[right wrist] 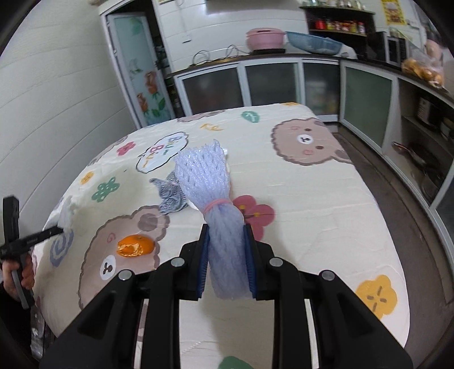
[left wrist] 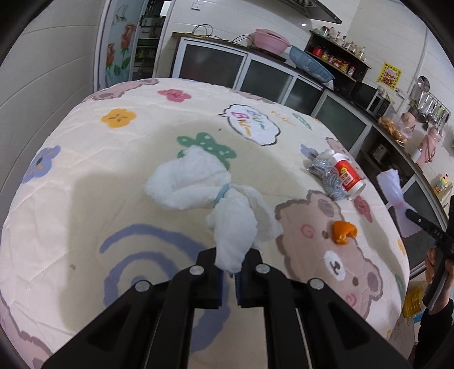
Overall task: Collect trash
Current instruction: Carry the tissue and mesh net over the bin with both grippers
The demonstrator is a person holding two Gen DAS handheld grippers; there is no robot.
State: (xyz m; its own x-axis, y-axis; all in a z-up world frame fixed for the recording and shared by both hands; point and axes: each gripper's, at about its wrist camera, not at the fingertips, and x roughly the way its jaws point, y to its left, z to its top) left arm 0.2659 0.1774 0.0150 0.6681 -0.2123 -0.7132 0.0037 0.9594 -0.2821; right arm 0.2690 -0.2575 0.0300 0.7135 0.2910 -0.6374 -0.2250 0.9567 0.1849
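Black left gripper (left wrist: 229, 265) pinches a white tissue wad (left wrist: 210, 195) at lower centre. Right gripper (right wrist: 226, 257) clamps a foam fruit net (right wrist: 211, 193); orange peel (right wrist: 135, 245) lies lower left.

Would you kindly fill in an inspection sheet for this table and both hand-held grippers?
Surface: cartoon-print tablecloth covers the table.
Job's things: orange peel, silver wrapper and small bottle lie on the cloth.
Clutter: nothing seen.
Grippers: left hand-held gripper shut on white tissue bundle; right hand-held gripper shut on foam fruit net.
Cables: looped cables on the counter.
Surroundings: kitchen cabinets, pink basin, shelf of jars.
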